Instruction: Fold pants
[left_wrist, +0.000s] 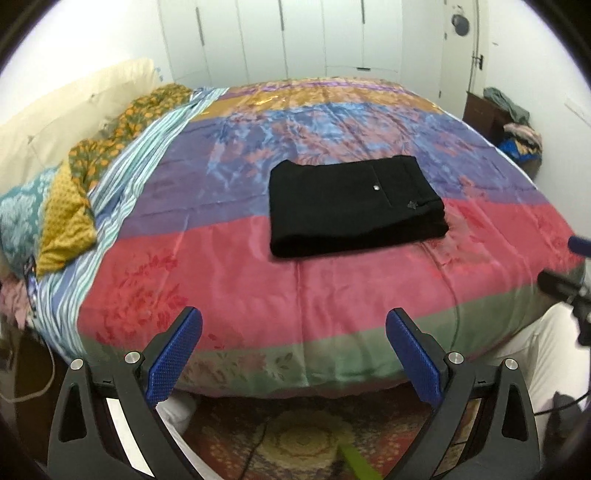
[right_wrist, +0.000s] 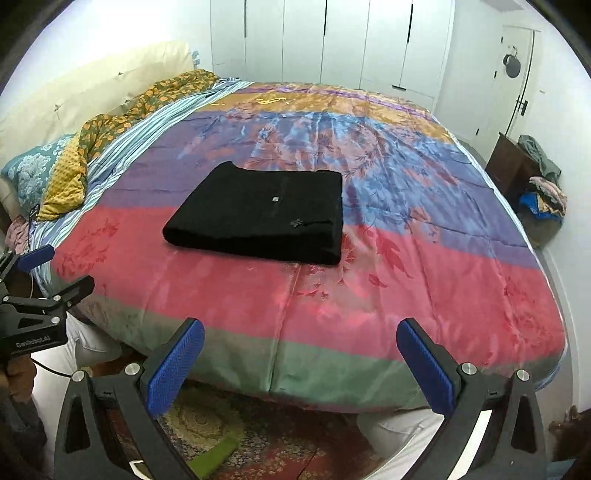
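In the left wrist view, a cream headboard (left_wrist: 66, 107) fills the upper left of the frame, with a teal patterned pillow (left_wrist: 18, 218) and a mustard and orange floral cloth (left_wrist: 92, 162) bunched along the left edge of the bed. A striped sheet (left_wrist: 122, 192) runs beside them. The bed's quilt (left_wrist: 258, 280) spreads across the middle in bands of purple, blue, red and green. The black pants (left_wrist: 351, 206) lie on it slightly right of centre, folded into a flat rectangle, across the line where the purple and red bands meet. At the bottom of the frame the left gripper (left_wrist: 294, 325) hangs over the near edge of the bed, its blue-padded jaws spread wide with nothing between them, well apart from the pants. At the far right edge part of the right gripper (left_wrist: 565, 266) shows. A dark wooden cabinet (left_wrist: 484, 110) with heaped clothes stands in the upper right, before white wardrobe doors (left_wrist: 280, 37).

In the right wrist view, the left gripper shows at the left edge of the frame, jaws apart. The pants sit left of centre. At the bottom the right gripper's jaws stand wide and empty over the green band. A patterned rug (right_wrist: 229, 439) lies below the bed.
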